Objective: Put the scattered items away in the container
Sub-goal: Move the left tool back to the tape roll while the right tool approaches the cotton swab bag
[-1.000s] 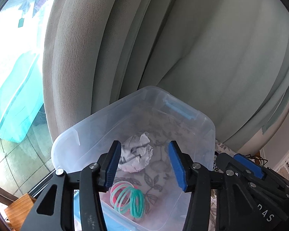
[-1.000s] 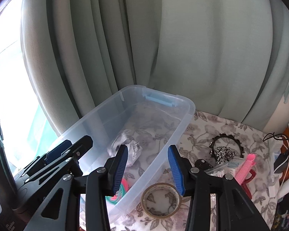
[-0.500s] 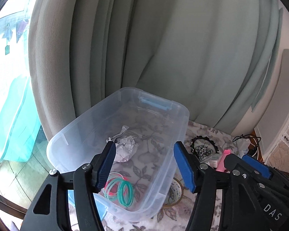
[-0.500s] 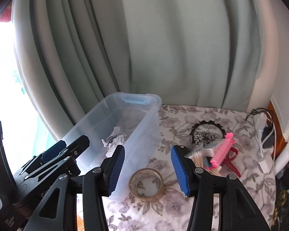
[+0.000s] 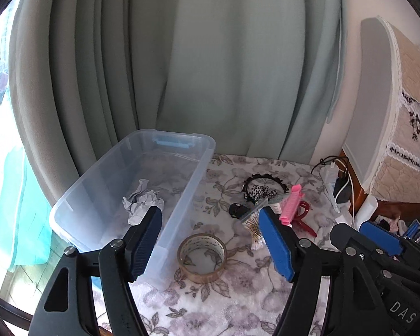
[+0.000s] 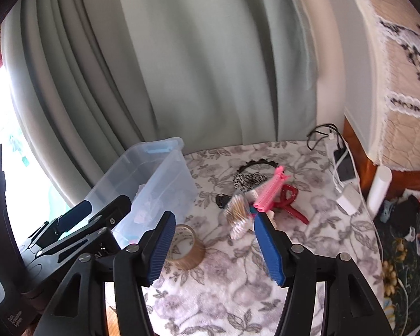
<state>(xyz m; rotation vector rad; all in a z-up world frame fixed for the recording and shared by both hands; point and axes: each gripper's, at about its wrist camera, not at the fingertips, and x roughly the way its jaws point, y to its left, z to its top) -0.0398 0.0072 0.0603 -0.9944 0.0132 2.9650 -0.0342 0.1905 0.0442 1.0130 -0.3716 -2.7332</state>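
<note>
Left wrist view: tape roll beside clear container.

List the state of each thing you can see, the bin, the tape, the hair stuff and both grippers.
Clear bin: open, no lid, holds crumpled paper.
Tape roll: flat on the cloth, outside the bin.
Pink hair roller: lying in the pile, not yet binned.
Left gripper: open, empty.
Right gripper: open, empty.
</note>
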